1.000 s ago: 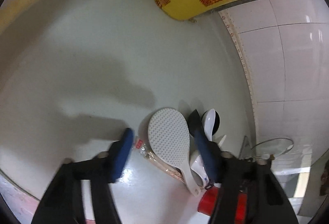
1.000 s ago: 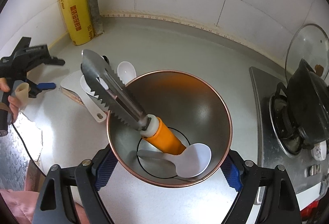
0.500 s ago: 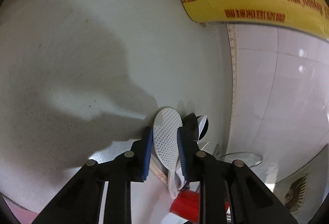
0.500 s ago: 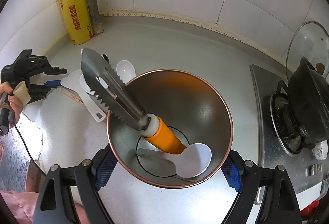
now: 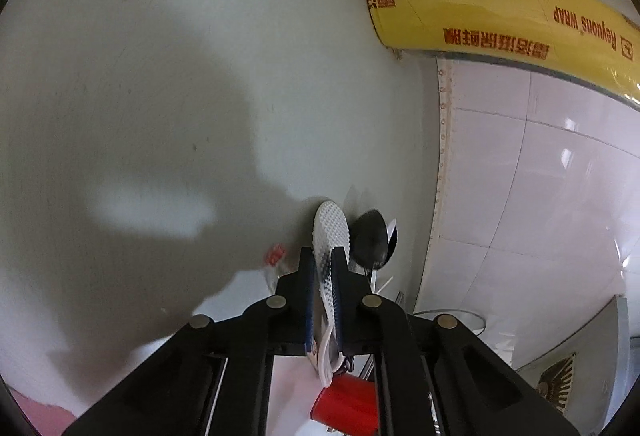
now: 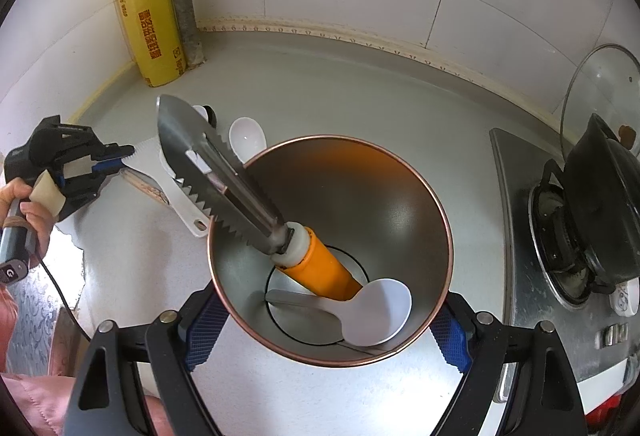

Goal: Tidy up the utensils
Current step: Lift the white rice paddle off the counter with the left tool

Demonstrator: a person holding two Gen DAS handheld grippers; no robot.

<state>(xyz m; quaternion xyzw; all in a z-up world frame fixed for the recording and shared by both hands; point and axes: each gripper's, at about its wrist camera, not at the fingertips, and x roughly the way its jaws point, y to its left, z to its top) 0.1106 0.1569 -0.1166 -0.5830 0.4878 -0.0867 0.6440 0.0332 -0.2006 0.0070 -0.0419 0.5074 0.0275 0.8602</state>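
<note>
My left gripper [image 5: 323, 256] is shut on the edge of a white dimpled rice paddle [image 5: 330, 232], turned on its side above the grey counter. A black spoon [image 5: 370, 242] lies just right of it. My right gripper [image 6: 324, 324] is shut on a steel utensil cup with a copper rim [image 6: 408, 212]. The cup holds a serrated tool with an orange handle [image 6: 320, 268] and a white spoon [image 6: 380, 310]. In the right wrist view the left gripper [image 6: 116, 156] is at the left, by a white spoon [image 6: 248, 134] and white utensils [image 6: 186, 208] on the counter.
A yellow roll of plastic wrap [image 6: 146, 0] stands in the back left corner against the tiled wall. A gas stove with a black pot [image 6: 600, 204] and a glass lid [image 6: 596, 84] is at the right. A red cup [image 5: 344, 406] shows below the left gripper.
My left gripper has closed from wide open onto the white rice paddle and turned it on edge. The right gripper and the cup have not moved.
</note>
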